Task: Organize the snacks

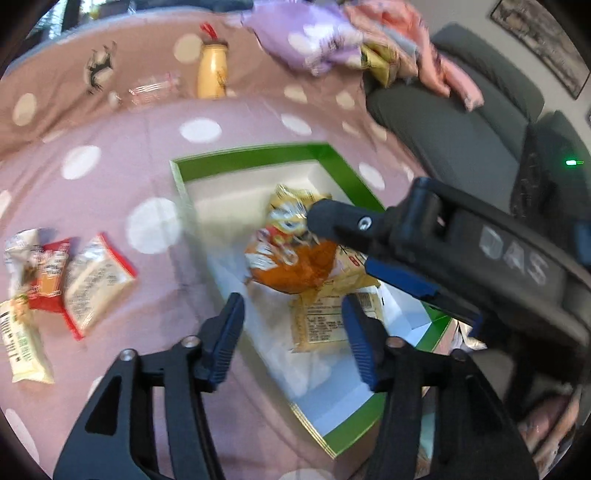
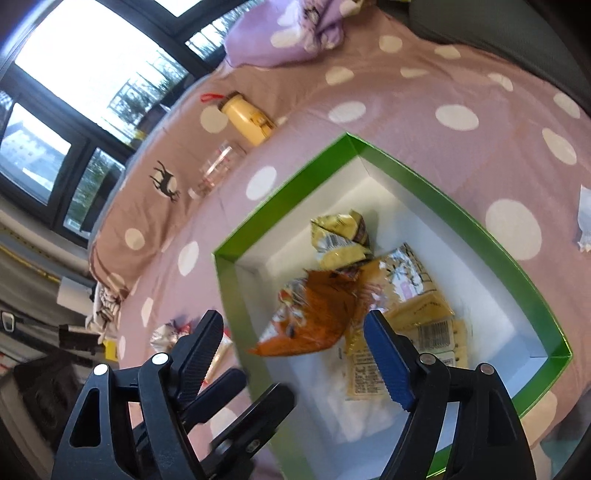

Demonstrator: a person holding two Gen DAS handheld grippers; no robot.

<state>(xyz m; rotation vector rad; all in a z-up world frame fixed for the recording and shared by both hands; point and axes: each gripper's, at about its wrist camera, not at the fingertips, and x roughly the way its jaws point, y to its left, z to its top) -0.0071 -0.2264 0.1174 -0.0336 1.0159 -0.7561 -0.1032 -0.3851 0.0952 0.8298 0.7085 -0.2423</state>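
Observation:
A green box with a white inside (image 1: 258, 155) (image 2: 295, 177) sits on the pink polka-dot cloth. In it lie an orange snack bag (image 1: 295, 266) (image 2: 314, 317), a yellow-gold packet (image 1: 291, 201) (image 2: 343, 236) and flat yellow packets (image 1: 325, 317) (image 2: 417, 314). My left gripper (image 1: 291, 332) is open and empty above the box's near-left edge. My right gripper (image 2: 295, 350) is open and empty over the box; in the left wrist view its arm reaches in from the right, its finger (image 1: 332, 219) by the orange bag. Several loose snack packets (image 1: 85, 280) lie left of the box.
A yellow bottle (image 1: 212, 70) (image 2: 247, 118) and a clear glass (image 1: 153, 88) (image 2: 218, 170) stand at the far side. A purple dotted bag (image 1: 314, 37) (image 2: 288, 33) lies beyond. A grey sofa (image 1: 461, 129) is at the right. A crumpled wrapper (image 2: 585, 218) lies right of the box.

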